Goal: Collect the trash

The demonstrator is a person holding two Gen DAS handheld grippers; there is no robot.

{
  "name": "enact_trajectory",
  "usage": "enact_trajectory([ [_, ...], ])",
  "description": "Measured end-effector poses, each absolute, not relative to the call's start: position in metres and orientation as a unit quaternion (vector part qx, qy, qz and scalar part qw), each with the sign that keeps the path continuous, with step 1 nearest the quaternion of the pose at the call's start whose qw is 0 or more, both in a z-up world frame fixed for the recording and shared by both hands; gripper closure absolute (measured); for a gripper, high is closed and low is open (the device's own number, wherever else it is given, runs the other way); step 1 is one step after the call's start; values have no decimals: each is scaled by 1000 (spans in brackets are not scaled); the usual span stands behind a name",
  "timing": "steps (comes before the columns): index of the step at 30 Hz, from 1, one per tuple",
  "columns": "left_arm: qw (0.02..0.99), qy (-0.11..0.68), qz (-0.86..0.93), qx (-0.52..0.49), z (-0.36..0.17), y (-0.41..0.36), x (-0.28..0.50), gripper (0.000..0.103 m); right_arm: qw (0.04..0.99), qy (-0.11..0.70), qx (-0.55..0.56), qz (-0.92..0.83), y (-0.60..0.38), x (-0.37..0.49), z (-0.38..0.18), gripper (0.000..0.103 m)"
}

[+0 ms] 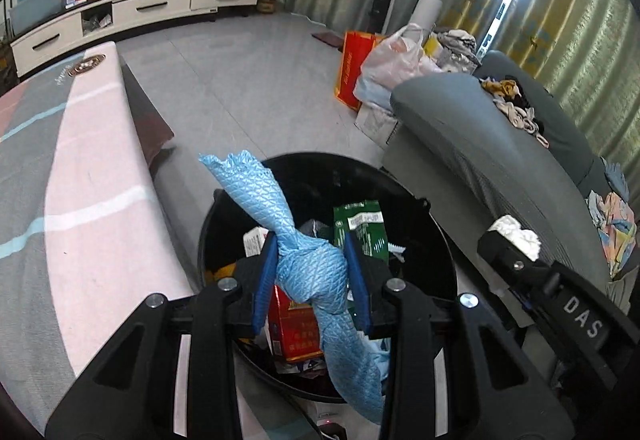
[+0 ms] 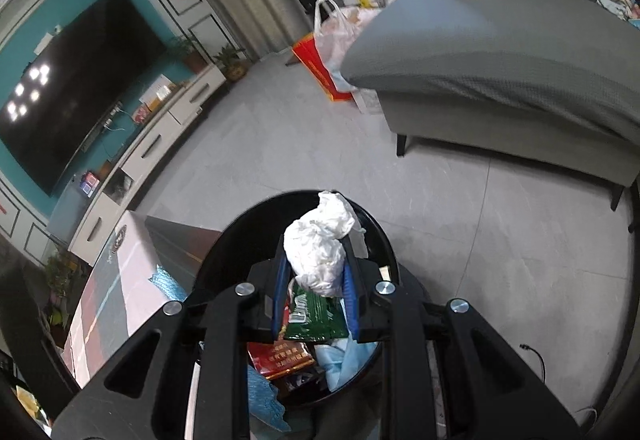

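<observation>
Left gripper (image 1: 312, 272) jaws were clamped on a knotted blue cloth (image 1: 310, 268); right gripper (image 2: 316, 280) jaws gripped a crumpled white tissue (image 2: 320, 244). Both items hung over the black trash bin (image 1: 436, 240).

Home living room: television (image 2: 76, 87), sofa (image 2: 500, 51)

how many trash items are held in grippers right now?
2. A knotted blue textured cloth is clamped in the left gripper, and a crumpled white tissue wad in the right gripper. Both are above the black round bin.
</observation>
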State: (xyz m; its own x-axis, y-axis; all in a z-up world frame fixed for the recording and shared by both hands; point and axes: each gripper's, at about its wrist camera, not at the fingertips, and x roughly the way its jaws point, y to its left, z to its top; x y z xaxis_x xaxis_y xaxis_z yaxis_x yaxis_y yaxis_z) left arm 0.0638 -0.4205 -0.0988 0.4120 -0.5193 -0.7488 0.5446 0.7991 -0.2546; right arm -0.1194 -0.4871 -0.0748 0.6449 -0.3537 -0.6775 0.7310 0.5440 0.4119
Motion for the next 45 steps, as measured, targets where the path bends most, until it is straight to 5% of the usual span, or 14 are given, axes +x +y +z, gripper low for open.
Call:
enact_trajectory([
  [17, 827, 450, -336, 22, -106, -432, 61, 62, 831, 297, 356, -306, -486, -105, -85, 76],
  [25, 843, 430, -323, 15, -95, -420, 57, 23, 829, 284, 359, -319, -486, -113, -75, 40],
  [34, 848, 408, -338, 12, -64, -394, 45, 4, 839, 242, 355, -335, -480, -135, -51, 7],
  [45, 861, 390, -326, 35, -33, -363, 29, 3, 834, 243, 343, -359, -475, -143, -39, 3],
])
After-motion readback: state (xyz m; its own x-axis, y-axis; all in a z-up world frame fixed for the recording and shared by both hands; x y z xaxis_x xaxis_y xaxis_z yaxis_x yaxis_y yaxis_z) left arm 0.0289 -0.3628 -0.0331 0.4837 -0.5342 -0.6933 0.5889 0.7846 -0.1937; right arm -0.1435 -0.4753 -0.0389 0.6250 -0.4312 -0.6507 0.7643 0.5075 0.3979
